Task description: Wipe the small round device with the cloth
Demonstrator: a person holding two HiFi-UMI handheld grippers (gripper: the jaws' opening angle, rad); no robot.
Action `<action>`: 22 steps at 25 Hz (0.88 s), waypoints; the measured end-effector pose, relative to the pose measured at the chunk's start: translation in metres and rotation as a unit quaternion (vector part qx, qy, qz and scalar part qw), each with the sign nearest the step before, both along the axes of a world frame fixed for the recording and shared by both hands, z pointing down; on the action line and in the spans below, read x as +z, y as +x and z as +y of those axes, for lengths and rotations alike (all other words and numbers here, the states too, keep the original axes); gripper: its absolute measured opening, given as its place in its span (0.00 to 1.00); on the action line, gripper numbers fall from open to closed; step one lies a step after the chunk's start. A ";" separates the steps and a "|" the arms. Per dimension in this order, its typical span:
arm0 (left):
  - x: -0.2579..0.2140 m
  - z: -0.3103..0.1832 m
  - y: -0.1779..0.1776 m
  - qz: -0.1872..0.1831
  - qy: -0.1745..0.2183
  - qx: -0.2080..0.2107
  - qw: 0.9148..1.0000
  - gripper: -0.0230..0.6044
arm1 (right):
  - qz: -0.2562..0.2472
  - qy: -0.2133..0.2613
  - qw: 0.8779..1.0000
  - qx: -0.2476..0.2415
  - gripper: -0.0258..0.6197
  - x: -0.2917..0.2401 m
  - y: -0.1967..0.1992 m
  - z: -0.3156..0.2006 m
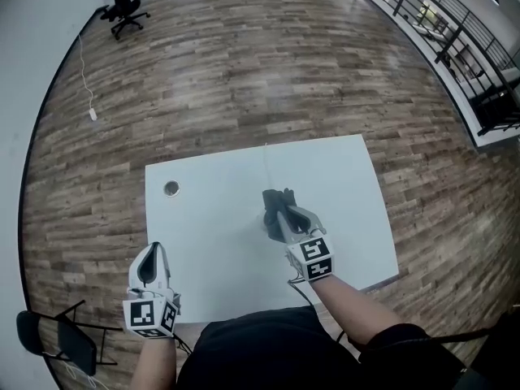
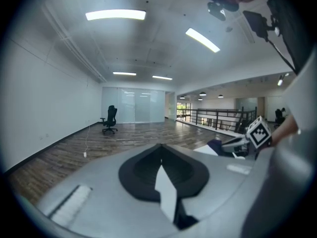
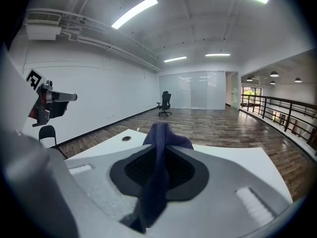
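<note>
The small round device [image 1: 171, 188] lies near the far left corner of the white table [image 1: 211, 242]; the right gripper view shows the device [image 3: 126, 138] as a small disc. My right gripper [image 1: 282, 211] hovers over the table's middle, shut on a dark blue cloth [image 1: 278, 199]. The cloth [image 3: 159, 152] hangs bunched between the jaws and pokes out past the tips. My left gripper [image 1: 151, 260] stays at the table's front left edge, shut with nothing held, well short of the device.
A black office chair [image 1: 123, 6] stands far back on the wood floor, with a cable [image 1: 85, 80] running along the wall. A railing [image 1: 455, 31] borders the right side. A dark folding chair [image 1: 61, 340] sits close at my left.
</note>
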State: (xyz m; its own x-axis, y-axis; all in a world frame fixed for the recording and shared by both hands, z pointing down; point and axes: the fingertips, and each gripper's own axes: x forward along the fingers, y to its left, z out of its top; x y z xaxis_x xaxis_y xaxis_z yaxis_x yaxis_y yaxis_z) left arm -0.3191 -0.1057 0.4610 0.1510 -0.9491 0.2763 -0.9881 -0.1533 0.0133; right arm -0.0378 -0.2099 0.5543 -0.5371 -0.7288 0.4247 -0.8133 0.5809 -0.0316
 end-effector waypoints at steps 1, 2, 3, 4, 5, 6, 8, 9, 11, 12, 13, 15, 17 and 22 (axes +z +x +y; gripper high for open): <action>0.000 0.001 0.000 -0.001 -0.001 -0.001 1.000 0.05 | -0.001 -0.003 1.000 -0.001 0.13 0.002 -0.001 -0.001; -0.001 0.001 -0.001 -0.002 -0.001 -0.002 1.000 0.05 | -0.001 -0.006 1.000 -0.001 0.13 0.004 -0.001 -0.002; 0.000 0.001 -0.002 -0.002 -0.002 -0.003 1.000 0.05 | 0.000 -0.009 1.000 -0.001 0.13 0.006 -0.001 -0.003; 0.000 0.001 -0.003 -0.002 -0.004 -0.005 1.000 0.05 | 0.002 -0.011 1.000 0.000 0.13 0.009 0.000 -0.003; 0.000 0.001 -0.004 -0.002 -0.005 -0.006 1.000 0.05 | 0.004 -0.013 1.000 -0.001 0.13 0.011 0.000 -0.003; 0.001 0.001 -0.005 -0.002 -0.006 -0.009 1.000 0.05 | 0.005 -0.015 1.000 -0.002 0.13 0.013 -0.001 -0.003; 0.002 0.002 -0.007 -0.001 -0.007 -0.013 1.000 0.05 | 0.005 -0.018 1.000 -0.007 0.13 0.017 -0.004 -0.003; 0.003 0.002 -0.007 -0.001 -0.008 -0.014 1.000 0.05 | 0.006 -0.020 1.000 -0.009 0.13 0.019 -0.005 -0.002; 0.003 0.003 -0.005 0.000 -0.009 -0.014 1.000 0.05 | 0.009 -0.025 1.000 -0.012 0.13 0.022 -0.005 -0.002; 0.003 0.004 -0.004 0.000 -0.010 -0.014 1.000 0.05 | 0.010 -0.027 0.999 -0.013 0.13 0.024 -0.004 -0.002; 0.003 0.005 -0.004 -0.001 -0.011 -0.014 1.000 0.05 | 0.011 -0.029 0.999 -0.014 0.13 0.026 -0.004 -0.002; 0.004 0.006 -0.004 -0.002 -0.013 -0.015 1.000 0.05 | 0.013 -0.033 0.999 -0.017 0.13 0.030 -0.006 -0.002; 0.003 0.007 -0.006 -0.003 -0.016 -0.017 1.000 0.05 | 0.015 -0.037 0.999 -0.021 0.13 0.034 -0.009 -0.002; 0.003 0.012 -0.013 -0.007 -0.019 -0.027 0.999 0.05 | 0.023 -0.045 0.998 -0.023 0.13 0.047 -0.010 -0.004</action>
